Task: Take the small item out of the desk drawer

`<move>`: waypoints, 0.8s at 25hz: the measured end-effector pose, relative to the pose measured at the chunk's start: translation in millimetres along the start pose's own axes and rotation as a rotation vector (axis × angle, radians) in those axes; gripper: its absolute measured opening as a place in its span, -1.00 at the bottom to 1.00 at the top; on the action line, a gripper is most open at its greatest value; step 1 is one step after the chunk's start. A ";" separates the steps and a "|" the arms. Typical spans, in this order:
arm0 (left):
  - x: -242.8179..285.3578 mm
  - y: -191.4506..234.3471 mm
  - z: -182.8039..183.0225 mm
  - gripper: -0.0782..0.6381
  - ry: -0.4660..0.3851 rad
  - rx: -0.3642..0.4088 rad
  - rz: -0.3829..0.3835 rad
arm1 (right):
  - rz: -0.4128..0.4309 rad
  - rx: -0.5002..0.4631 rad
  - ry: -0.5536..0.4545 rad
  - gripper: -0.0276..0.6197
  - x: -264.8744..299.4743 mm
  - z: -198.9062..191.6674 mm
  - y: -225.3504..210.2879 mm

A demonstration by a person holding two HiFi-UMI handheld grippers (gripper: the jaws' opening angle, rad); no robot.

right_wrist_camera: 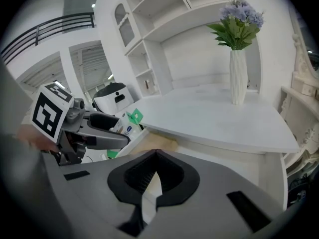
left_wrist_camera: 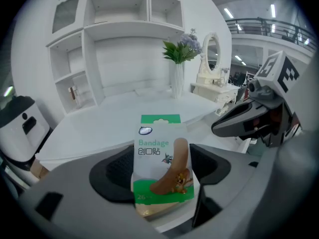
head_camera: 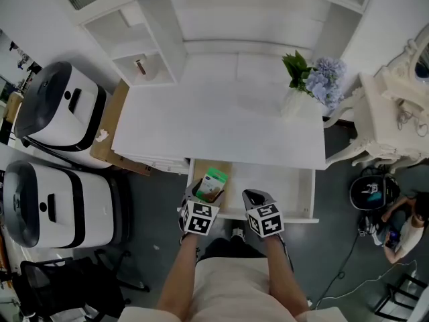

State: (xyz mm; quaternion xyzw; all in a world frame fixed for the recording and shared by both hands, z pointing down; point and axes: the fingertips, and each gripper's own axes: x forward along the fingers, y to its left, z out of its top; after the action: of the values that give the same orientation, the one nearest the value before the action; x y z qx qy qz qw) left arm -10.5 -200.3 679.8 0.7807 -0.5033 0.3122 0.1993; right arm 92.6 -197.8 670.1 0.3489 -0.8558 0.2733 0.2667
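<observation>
A small green and white bandage pack [left_wrist_camera: 162,166] stands upright between the pads of my left gripper [left_wrist_camera: 162,176], which is shut on it. From the head view, the bandage pack [head_camera: 213,183] hangs over the left end of the open desk drawer [head_camera: 295,196], with the left gripper [head_camera: 203,200] beneath it. My right gripper [head_camera: 258,203] sits over the drawer's front middle. Its jaws meet with nothing between them, so the right gripper [right_wrist_camera: 155,176] is shut. The right gripper view also catches the bandage pack [right_wrist_camera: 127,125] held at the left.
The white desk top [head_camera: 214,126] carries a white vase of flowers [head_camera: 305,86] at its right. Open shelves [head_camera: 144,39] rise behind. Two white and black machines [head_camera: 53,153] stand at the left, a white ornate chair [head_camera: 392,116] at the right.
</observation>
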 end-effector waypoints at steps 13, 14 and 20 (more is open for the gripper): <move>-33.8 5.1 16.4 0.22 -0.107 -0.111 0.057 | 0.012 -0.019 -0.053 -0.84 2.7 27.2 15.6; -34.4 6.1 16.6 0.22 -0.110 -0.116 0.058 | 0.009 -0.016 -0.052 -0.84 2.9 26.3 14.5; -38.2 10.2 19.5 0.22 -0.113 -0.119 0.051 | -0.012 0.037 -0.065 -0.84 1.8 21.8 9.9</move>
State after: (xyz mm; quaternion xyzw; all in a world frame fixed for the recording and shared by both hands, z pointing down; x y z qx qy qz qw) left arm -25.6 -191.5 639.4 0.7706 -0.5513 0.2422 0.2088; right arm 78.4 -206.8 653.0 0.3673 -0.8568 0.2760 0.2341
